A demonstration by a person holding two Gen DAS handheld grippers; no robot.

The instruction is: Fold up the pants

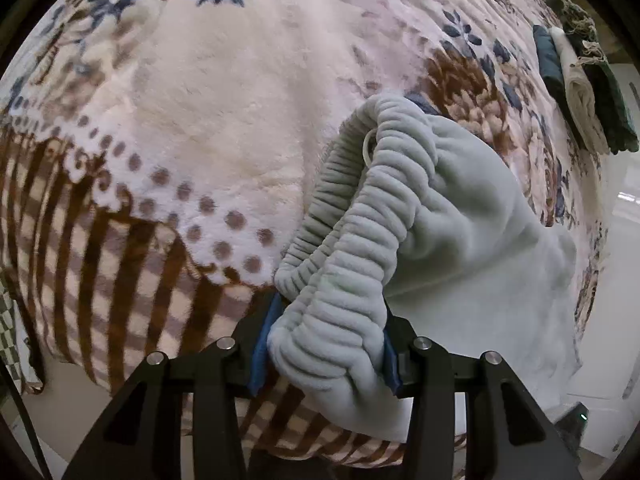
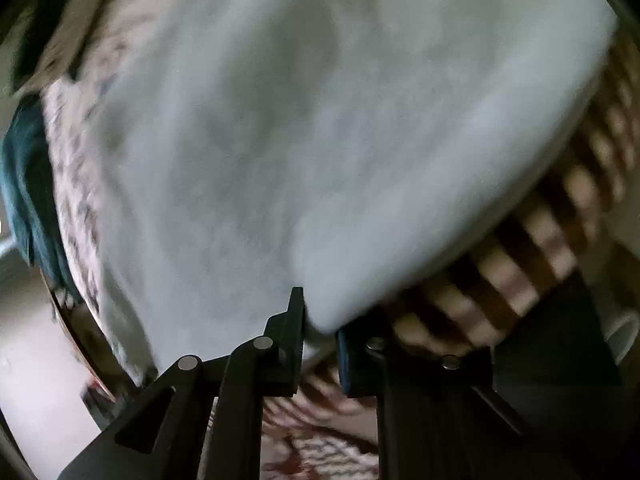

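Left wrist view: the blanket (image 1: 192, 128), floral with a brown-striped border, covers the surface. The left gripper (image 1: 326, 344) pinches the gathered waistband of the pale pants (image 1: 460, 220); the band runs from the blue pads (image 1: 262, 344) up and rightward, the body draping right. A stack of folded clothes (image 1: 580, 84) lies well apart at far right. Right wrist view, blurred: the pants (image 2: 300, 120) spread across the blanket (image 2: 540, 248), long axis uncertain. The right gripper (image 2: 320, 332) has its fingers narrowed on a pants corner.
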